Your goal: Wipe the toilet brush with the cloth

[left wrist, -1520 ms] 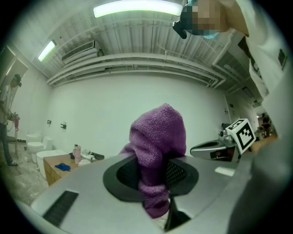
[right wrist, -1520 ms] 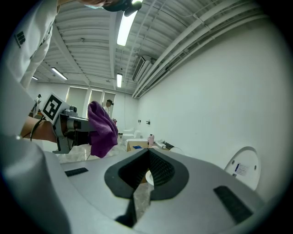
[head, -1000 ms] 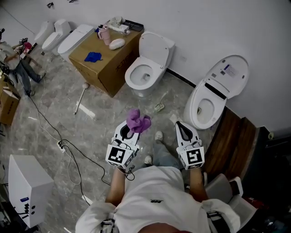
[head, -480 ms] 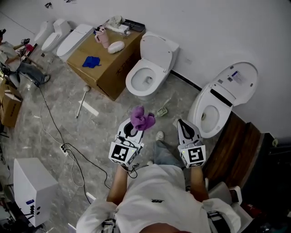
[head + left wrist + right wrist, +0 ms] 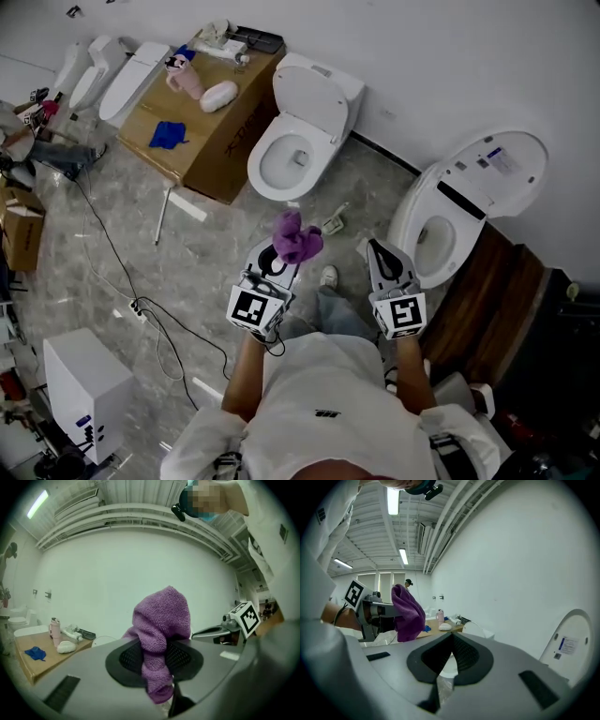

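Right now the one thing that matters is how far off to the left the toilet brush (image 5: 162, 217) lies. I take the long thin handle on the floor (image 5: 112, 216) for it, just near of the cardboard box (image 5: 211, 131) and left of the open toilet (image 5: 291, 155). It lies well apart from both of your hands. Its long axis runs near to far, leaning slightly. I cannot make out which end carries the bristles.

Your left gripper (image 5: 281, 253) is the closer of the two. Its fingers (image 5: 126, 660) are pinching the purple cloth (image 5: 296, 236), which bunches up above the tips and hangs a little below them. Your right gripper (image 5: 379, 251) is held beside it, further from the brush. Its fingers (image 5: 464, 656) are pressed together with nothing between them.

So the free hand is the far one. By my reckoning you will have to carry both hands left and down towards the floor. The right fingers need to spread and come across the handle rather than along it. Only then can the cloth meet the brush, so no wiping has begun yet.
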`<state>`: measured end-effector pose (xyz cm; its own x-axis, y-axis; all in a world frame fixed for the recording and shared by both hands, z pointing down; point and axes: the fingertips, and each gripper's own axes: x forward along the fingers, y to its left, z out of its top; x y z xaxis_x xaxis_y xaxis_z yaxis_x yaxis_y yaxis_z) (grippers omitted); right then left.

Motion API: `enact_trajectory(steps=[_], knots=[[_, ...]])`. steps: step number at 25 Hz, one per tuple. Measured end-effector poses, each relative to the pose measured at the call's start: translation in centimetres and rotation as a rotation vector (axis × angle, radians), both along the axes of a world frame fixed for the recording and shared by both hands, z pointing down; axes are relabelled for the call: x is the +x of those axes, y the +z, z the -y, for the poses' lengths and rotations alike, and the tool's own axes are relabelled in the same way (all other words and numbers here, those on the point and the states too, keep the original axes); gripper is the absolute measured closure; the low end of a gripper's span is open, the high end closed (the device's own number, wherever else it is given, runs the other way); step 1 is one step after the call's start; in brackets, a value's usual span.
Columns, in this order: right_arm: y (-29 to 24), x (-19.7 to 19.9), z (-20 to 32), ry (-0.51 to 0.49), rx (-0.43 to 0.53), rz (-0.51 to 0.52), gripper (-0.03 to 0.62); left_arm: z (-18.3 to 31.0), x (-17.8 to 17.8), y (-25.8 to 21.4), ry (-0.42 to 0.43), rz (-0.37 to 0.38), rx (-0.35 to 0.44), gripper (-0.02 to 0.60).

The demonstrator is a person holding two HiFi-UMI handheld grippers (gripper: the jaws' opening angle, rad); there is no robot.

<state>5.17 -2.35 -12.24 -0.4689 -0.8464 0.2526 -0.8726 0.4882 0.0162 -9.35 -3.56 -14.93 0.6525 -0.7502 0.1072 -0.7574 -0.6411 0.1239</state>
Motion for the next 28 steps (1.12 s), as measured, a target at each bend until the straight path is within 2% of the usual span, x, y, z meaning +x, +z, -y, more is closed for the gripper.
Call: enact_trajectory(steps=[5, 13, 18, 24, 28], knots=[[4.3, 1.5, 3.2, 0.046, -0.072, 0.009, 0.599, 3.8, 2.0, 3.3, 0.065, 0.022, -0.053, 0.488], [12.0, 2.4, 5.0, 0.145, -0.183, 0.017, 0.599, 7.6, 4.0, 10.2, 0.195, 0.048, -0.137, 0.486], [16.4, 2.2, 6.3, 0.220, -0.208, -0.017, 0.599, 10.0, 4.3, 15.4, 0.295, 0.090, -0.159, 0.486], [22.0, 0.9, 7.1, 0.317, -0.248, -0.034, 0.599, 12.0, 4.3, 21.4, 0.404, 0.068, -0.218, 0.486], [26.5, 0.5, 7.4, 0.383, -0.262, -0.055, 0.599, 12.2, 4.4, 27.1, 0.509, 0.098, -0.234, 0.486]])
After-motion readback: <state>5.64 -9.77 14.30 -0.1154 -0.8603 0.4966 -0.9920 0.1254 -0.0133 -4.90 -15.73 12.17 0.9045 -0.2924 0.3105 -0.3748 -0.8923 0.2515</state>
